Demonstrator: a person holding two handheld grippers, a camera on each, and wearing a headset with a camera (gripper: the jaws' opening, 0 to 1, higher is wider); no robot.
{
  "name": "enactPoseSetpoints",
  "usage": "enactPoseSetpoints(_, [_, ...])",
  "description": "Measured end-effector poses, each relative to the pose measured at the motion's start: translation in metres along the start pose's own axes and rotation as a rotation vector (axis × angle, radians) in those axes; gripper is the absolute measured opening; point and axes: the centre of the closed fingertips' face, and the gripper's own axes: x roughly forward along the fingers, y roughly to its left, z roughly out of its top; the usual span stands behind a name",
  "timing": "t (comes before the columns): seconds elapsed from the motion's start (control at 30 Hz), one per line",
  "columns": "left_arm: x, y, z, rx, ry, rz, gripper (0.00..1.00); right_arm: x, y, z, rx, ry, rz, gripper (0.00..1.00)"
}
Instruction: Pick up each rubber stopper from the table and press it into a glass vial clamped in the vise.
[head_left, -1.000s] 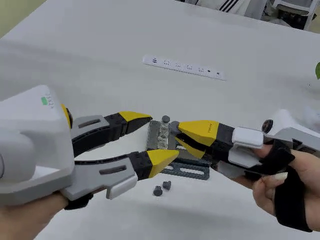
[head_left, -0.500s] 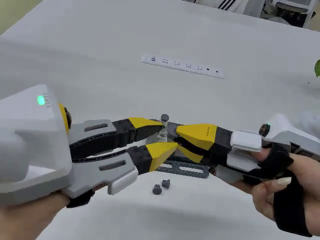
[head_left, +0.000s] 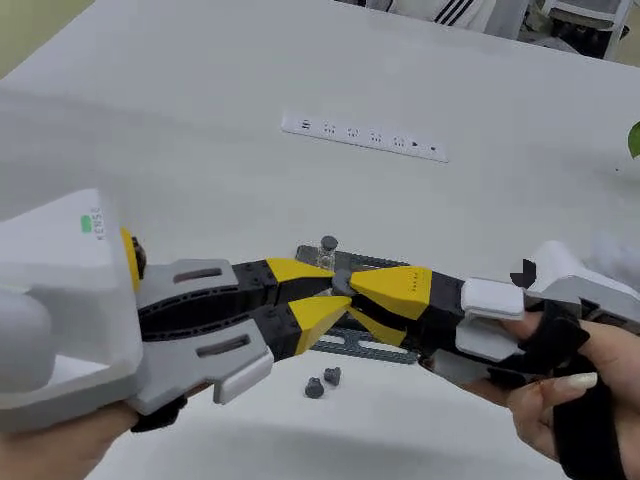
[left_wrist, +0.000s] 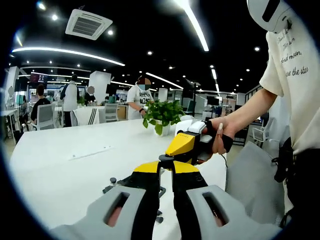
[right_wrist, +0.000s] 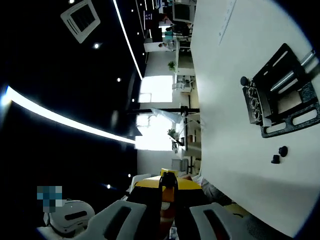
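Observation:
Above the vise, my two grippers meet tip to tip. My right gripper is shut on a dark rubber stopper. My left gripper has its jaws drawn in on the same stopper, against the right gripper's yellow tips. In the right gripper view the black vise holds a row of glass vials, and one stopper sits at its end. Two loose stoppers lie on the table in front of the vise.
A white power strip lies on the white table beyond the vise. A green plant leaf shows at the right edge. In the left gripper view, people, chairs and a potted plant stand far behind the table.
My left gripper's jaws have closed from wide open and moved right until they meet the right gripper's tip. The right gripper has kept its stopper and shifted slightly lower.

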Motion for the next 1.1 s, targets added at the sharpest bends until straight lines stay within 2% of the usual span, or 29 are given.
enactPoseSetpoints(0.07, [-0.001, 0.000, -0.002, 0.008, 0.011, -0.006, 0.05, 0.000, -0.001, -0.001, -0.008, 0.004, -0.007, 0.03])
enactPoseSetpoints(0.17, [-0.002, -0.001, 0.000, 0.040, 0.005, -0.011, 0.05, 0.000, 0.000, 0.000, 0.038, 0.001, 0.003, 0.03])
enactPoseSetpoints(0.27, [-0.003, -0.004, 0.001, 0.037, 0.005, -0.020, 0.04, 0.000, 0.001, -0.002, 0.053, 0.010, 0.011, 0.03])
enactPoseSetpoints(0.4, [-0.003, -0.005, -0.002, 0.029, 0.020, -0.016, 0.04, 0.000, -0.002, -0.003, 0.023, 0.011, -0.002, 0.04])
enactPoseSetpoints(0.47, [-0.003, -0.005, -0.002, 0.024, 0.021, -0.009, 0.04, 0.001, -0.004, -0.001, -0.059, 0.001, -0.009, 0.04])
enactPoseSetpoints(0.53, [-0.003, -0.004, -0.004, 0.019, 0.030, -0.002, 0.04, 0.001, -0.003, -0.002, -0.134, 0.016, -0.025, 0.06])
enactPoseSetpoints(0.63, [-0.003, -0.002, -0.007, 0.017, 0.046, 0.007, 0.04, 0.002, 0.004, 0.001, -0.212, 0.039, -0.041, 0.16])
enactPoseSetpoints(0.67, [-0.003, -0.002, -0.008, 0.013, 0.050, 0.006, 0.04, 0.001, 0.004, 0.001, -0.257, 0.067, -0.068, 0.18])
enactPoseSetpoints(0.73, [-0.005, -0.002, -0.011, 0.016, 0.063, 0.010, 0.04, 0.000, 0.007, 0.007, -0.332, 0.077, -0.092, 0.16])
enactPoseSetpoints(0.8, [-0.006, -0.002, -0.012, 0.013, 0.073, 0.014, 0.04, -0.003, 0.007, 0.014, -0.453, 0.106, -0.143, 0.16])
enactPoseSetpoints(0.83, [-0.008, -0.002, -0.013, 0.017, 0.080, 0.017, 0.04, -0.005, 0.006, 0.015, -0.526, 0.145, -0.178, 0.17])
enactPoseSetpoints(0.9, [-0.006, 0.000, -0.016, 0.026, 0.091, 0.022, 0.04, -0.006, 0.005, 0.017, -0.610, 0.185, -0.234, 0.18])
enactPoseSetpoints(1.0, [-0.003, 0.001, -0.020, 0.051, 0.118, 0.034, 0.04, -0.009, -0.001, 0.022, -0.808, 0.276, -0.356, 0.18])
enactPoseSetpoints(1.07, [-0.001, 0.000, -0.021, 0.053, 0.121, 0.035, 0.04, -0.010, -0.004, 0.024, -0.898, 0.334, -0.400, 0.18])
enactPoseSetpoints(1.1, [0.000, 0.000, -0.021, 0.054, 0.122, 0.038, 0.04, -0.010, -0.006, 0.023, -0.966, 0.374, -0.426, 0.17])
